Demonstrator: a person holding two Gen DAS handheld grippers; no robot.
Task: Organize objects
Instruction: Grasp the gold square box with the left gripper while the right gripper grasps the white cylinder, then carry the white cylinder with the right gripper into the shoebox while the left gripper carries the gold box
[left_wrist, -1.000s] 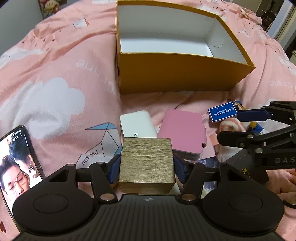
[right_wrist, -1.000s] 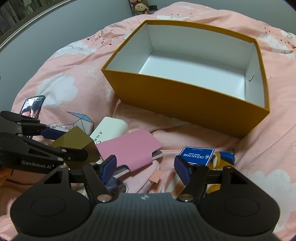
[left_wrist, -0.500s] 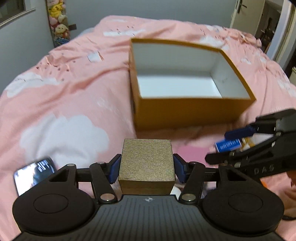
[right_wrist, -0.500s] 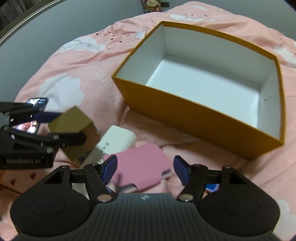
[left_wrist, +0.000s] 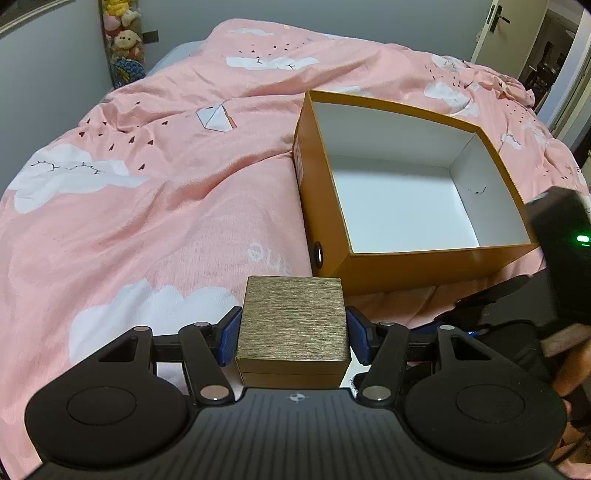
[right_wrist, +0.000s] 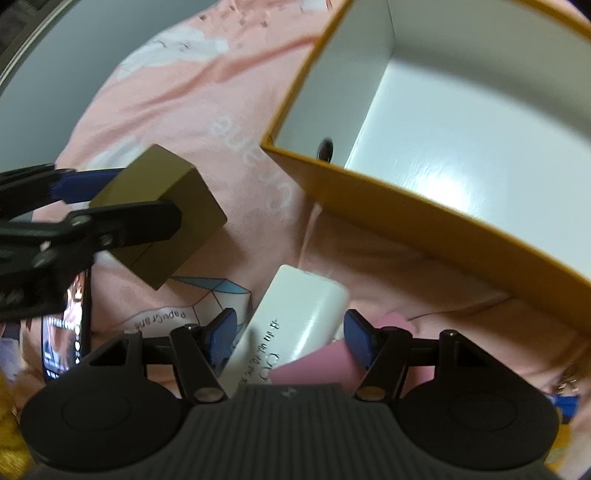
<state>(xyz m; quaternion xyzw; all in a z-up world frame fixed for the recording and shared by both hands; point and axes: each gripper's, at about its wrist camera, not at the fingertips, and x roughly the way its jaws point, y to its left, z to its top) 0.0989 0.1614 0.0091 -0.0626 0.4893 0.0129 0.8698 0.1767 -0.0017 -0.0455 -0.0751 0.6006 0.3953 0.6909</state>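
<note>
Left wrist view: left gripper (left_wrist: 293, 334) clamped on a small gold box (left_wrist: 293, 325), blue pads (left_wrist: 229, 336) pressed flat against its two sides. Held clear of the pink bedspread (left_wrist: 147, 206), just short of the near corner of the big orange box (left_wrist: 417, 264), which sits open and bare inside. At the right edge, a dark bulk with a green light, probably the other tool's body, with part of a hand under it.

Right wrist view, blurred: right gripper (right_wrist: 291, 334) standing fairly wide, with no pad pressing on anything. Between and below the jaws, a white power bank (right_wrist: 295, 314) on the bedspread (right_wrist: 184, 103), with a pink case (right_wrist: 314, 369) partly under it. Gold box (right_wrist: 184, 206) seen aloft to the left in the left gripper (right_wrist: 122, 206), tilted; a phone (right_wrist: 66, 332) lying screen-up beneath. Orange box (right_wrist: 424, 221) close ahead.

Step in hand, judging by this: carrying the gold box toward the orange box, while lining up on the power bank. Next, likely: lift over the near wall, lower inside, then release; for the right side, settle down around the power bank before closing, minding the pink case underneath.
</note>
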